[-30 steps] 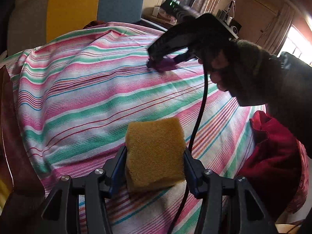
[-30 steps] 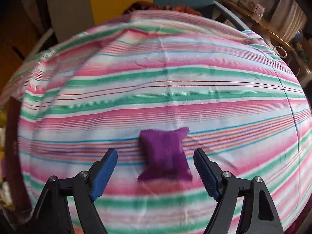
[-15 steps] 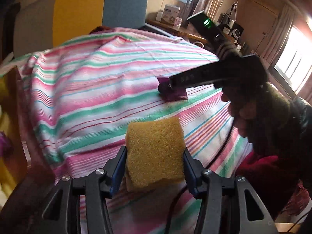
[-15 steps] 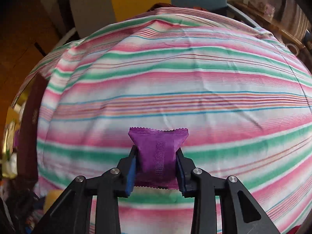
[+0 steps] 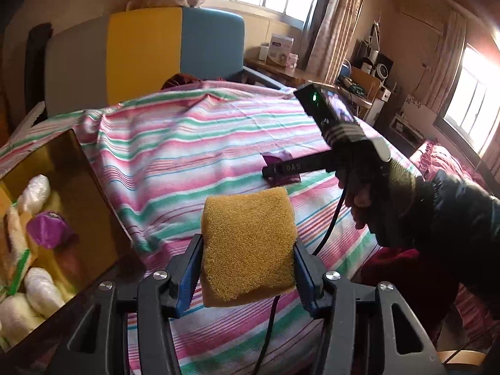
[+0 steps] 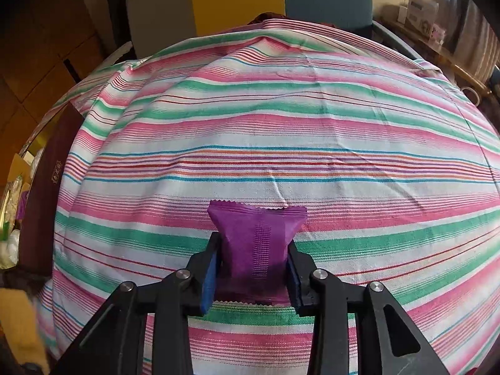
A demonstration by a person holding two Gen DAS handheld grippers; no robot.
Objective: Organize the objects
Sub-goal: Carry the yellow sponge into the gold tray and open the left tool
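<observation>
Sponge block, yellow, coarse foam (image 5: pixel 248 247), lower centre of left view: left gripper (image 5: pixel 248 268) fingers clamped on its sides. Soft and light; likely to compress, so mid-body hold suits. Right gripper (image 6: pixel 252 273) fingers clamped on crinkly purple foil sachet (image 6: pixel 256 240), low over striped bedsheet (image 6: pixel 281 125). Sachet probably slippery. Open brown box (image 5: pixel 93 206) lower left.

Coarse porous sponge (image 5: pixel 248 247), crinkly matt purple packet (image 6: pixel 254 243), woven striped cloth (image 6: pixel 281 131).
</observation>
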